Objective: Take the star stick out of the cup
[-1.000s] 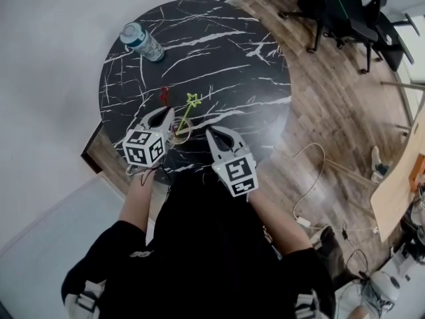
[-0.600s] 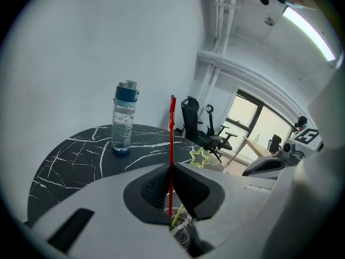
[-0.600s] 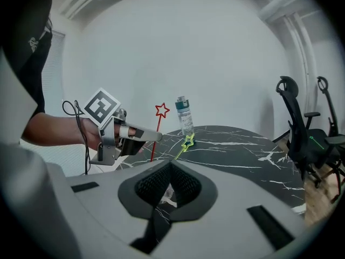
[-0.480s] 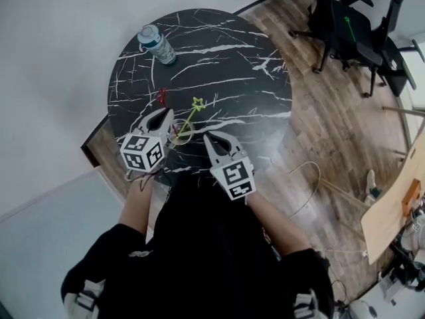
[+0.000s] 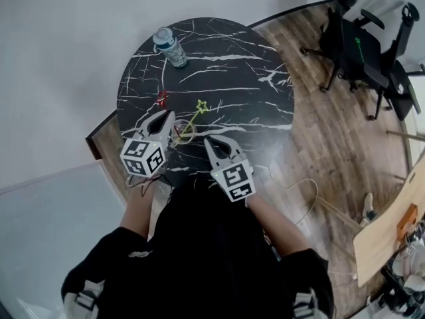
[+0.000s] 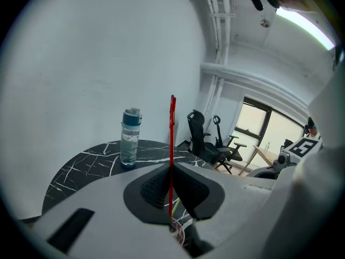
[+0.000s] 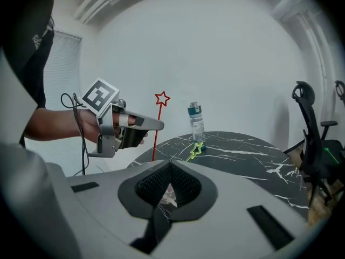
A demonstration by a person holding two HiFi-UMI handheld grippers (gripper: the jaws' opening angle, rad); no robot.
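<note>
- A round table point(image 5: 232, 78) stands in front of the person, with a wall behind it and on its left.
- A bottle point(image 5: 171, 46) stands upright at the table's far edge, left of centre.
- A cup point(image 5: 182, 132) sits near the table's near edge, well apart from the bottle.
- A leaning star stick point(image 5: 192, 118) stands in the cup, tilted away to the right.
- An upright star stick point(image 6: 172, 144) rises just left of the cup, pinched between the jaws of the left gripper point(image 5: 166, 116).
- The right gripper point(image 5: 211, 141) sits just right of the cup, jaws together.
- Office chairs point(image 5: 358, 45) stand on the floor point(image 5: 319, 138), far right of the table.
</note>
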